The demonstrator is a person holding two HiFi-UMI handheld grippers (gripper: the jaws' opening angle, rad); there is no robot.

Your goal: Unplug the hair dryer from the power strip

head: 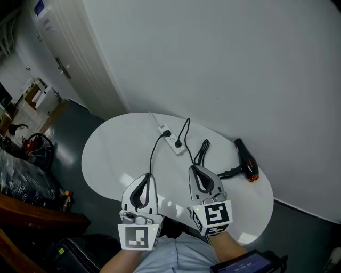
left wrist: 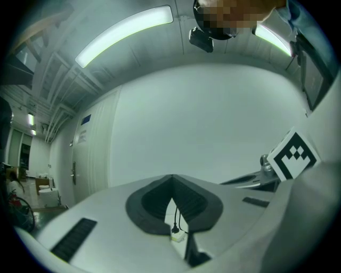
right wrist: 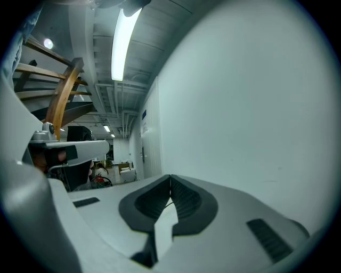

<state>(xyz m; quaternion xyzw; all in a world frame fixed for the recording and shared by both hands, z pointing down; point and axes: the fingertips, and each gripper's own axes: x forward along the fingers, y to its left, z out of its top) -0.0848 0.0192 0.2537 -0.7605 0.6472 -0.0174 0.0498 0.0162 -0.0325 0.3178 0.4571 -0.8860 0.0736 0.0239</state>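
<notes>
Workshop or laboratory interior: white oval worktop (head: 106, 154) against a bare wall (head: 224, 64), grey floor (head: 72, 136), door (head: 64, 58) far left, stacked boxes (head: 40, 96), ceiling strip light (right wrist: 123, 45).

No legible txt in any view.
- Blue sign (head: 39, 7), high on the white panel (head: 53, 42) above the door handle: chars too small. It also shows in the left and right gripper views, unreadable there too.
- White label (head: 47, 24) just below the sign: print lines visible, can't read them.
- Left cube (head: 139, 237) on left tongs (head: 147, 176) and right cube (head: 217, 214) on right tongs (head: 193, 169): b/w square marker patterns only, not letters or nos.
- Dark screen (head: 246, 264) at the bottom edge of the head view: bluish lines of txt, too small and blurred to read.
</notes>
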